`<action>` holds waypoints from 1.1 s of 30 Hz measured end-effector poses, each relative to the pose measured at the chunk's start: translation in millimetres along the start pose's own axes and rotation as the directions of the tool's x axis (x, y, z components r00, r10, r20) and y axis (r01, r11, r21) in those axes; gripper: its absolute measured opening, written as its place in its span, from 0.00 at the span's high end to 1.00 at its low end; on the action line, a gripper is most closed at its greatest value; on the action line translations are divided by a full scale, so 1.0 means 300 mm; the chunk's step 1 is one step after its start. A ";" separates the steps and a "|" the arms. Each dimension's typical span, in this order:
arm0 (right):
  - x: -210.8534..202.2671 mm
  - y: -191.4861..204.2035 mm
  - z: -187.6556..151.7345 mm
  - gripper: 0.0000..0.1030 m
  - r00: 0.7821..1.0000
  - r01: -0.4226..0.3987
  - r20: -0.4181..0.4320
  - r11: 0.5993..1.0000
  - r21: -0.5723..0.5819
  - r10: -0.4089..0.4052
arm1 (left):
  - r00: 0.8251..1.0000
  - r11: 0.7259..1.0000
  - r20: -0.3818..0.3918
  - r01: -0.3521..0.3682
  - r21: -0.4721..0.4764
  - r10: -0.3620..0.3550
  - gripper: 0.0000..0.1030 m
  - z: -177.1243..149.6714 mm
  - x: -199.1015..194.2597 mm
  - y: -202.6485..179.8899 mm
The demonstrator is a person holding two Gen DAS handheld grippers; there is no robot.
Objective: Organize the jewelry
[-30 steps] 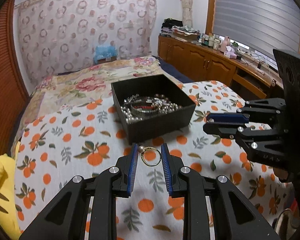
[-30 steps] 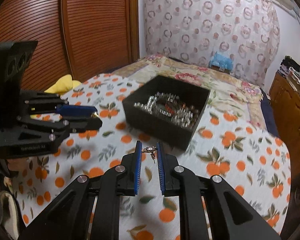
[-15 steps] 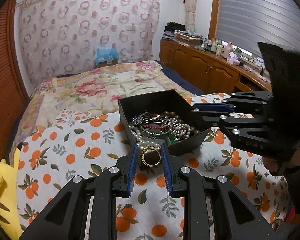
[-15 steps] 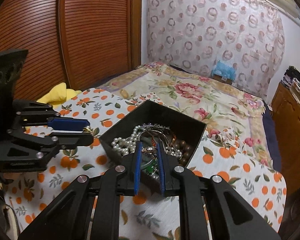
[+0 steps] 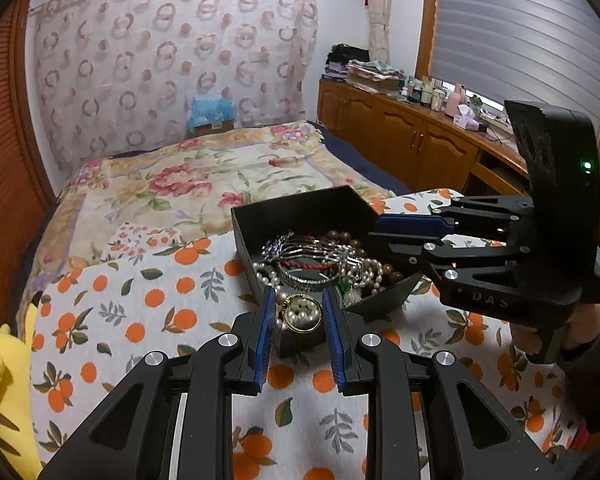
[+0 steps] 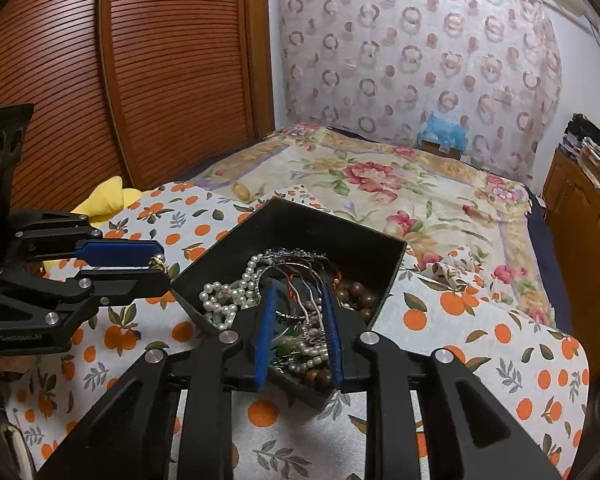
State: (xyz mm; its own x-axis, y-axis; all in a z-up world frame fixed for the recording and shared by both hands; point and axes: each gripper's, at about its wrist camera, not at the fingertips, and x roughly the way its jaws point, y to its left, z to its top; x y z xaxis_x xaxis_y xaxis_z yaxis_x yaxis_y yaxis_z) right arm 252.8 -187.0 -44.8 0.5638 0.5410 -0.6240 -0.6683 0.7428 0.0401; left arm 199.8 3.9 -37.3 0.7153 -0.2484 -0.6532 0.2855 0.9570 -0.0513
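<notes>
since the left gripper (image 5: 297, 316) fingers clasp the gold ring (image 5: 301, 314) over the black jewelry box (image 5: 300, 206) corner, a late release could drop it on the bed. the right gripper (image 6: 298, 320) fingers hang apart, holding nothing, over the box's tangled necklaces.

Box on my bed

The jewelry box (image 5: 300, 210) sits on the bedspread (image 5: 140, 312); my left gripper (image 5: 298, 312) before it, right gripper (image 6: 298, 304) over it.
</notes>
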 end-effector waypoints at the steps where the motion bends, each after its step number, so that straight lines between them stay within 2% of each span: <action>1: -0.004 -0.003 0.002 0.75 1.000 0.002 0.004 1.000 0.003 -0.002 | 1.000 1.000 0.000 -0.002 0.004 0.002 0.78 0.004 0.005 -0.001; 15: -0.049 -0.080 0.010 0.75 0.995 0.092 0.041 0.993 0.067 -0.095 | 0.999 0.999 -0.034 -0.010 0.034 0.012 0.78 0.118 0.146 0.004; 20: -0.058 -0.086 0.000 0.75 0.994 0.102 0.042 0.992 0.074 -0.106 | 0.999 1.000 -0.052 0.009 0.012 -0.008 0.78 0.142 0.192 0.011; 29: -0.059 -0.084 -0.005 0.75 0.993 0.106 0.037 0.992 0.075 -0.109 | 0.998 0.999 -0.054 -0.037 -0.010 0.036 0.78 0.173 0.240 0.039; 33: -0.062 -0.088 -0.015 0.75 0.993 0.110 0.035 0.991 0.077 -0.113 | 0.997 0.999 -0.052 -0.050 -0.009 0.049 0.59 0.162 0.228 0.040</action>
State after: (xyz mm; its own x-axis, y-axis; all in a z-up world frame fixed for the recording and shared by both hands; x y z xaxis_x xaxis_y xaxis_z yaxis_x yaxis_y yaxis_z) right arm 257.6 -218.5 -37.8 0.6524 0.4675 -0.5965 -0.5628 0.8260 0.0318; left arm 283.0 -8.9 -45.8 0.6944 -0.1928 -0.6932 0.2434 0.9696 -0.0258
